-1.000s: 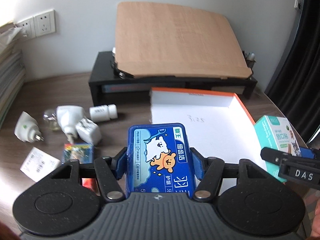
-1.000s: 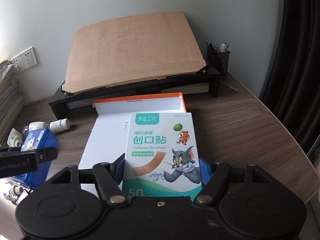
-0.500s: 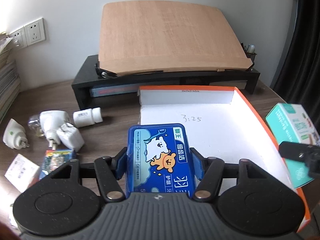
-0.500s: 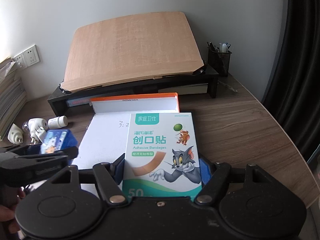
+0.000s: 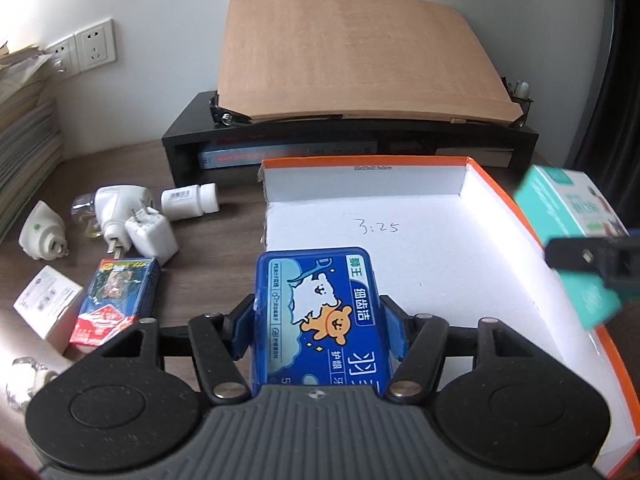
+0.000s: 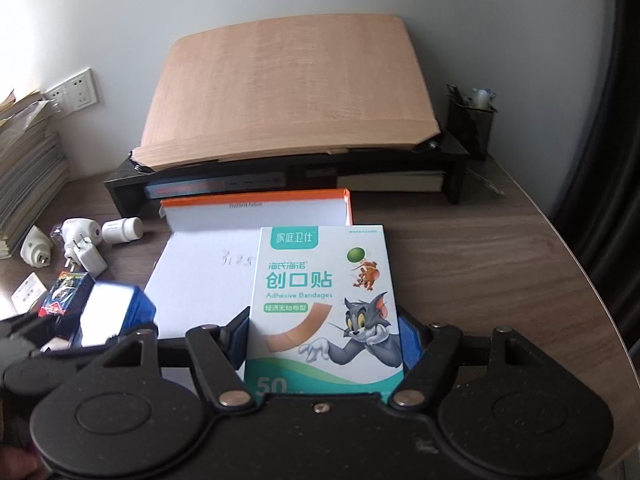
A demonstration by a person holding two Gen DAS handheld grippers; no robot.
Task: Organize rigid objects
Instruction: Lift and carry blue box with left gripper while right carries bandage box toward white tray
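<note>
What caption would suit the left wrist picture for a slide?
Left hand-held gripper holds a blue dental floss box over the white, orange-edged tray, chargers and small boxes lying beside it.

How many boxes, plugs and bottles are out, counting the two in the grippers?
Boxes: 4 (blue box, bandage box, card box, white box)
Plugs: 3 (cone plug, long plug, charger)
Bottles: 1 (pill bottle)
Total: 8
</note>
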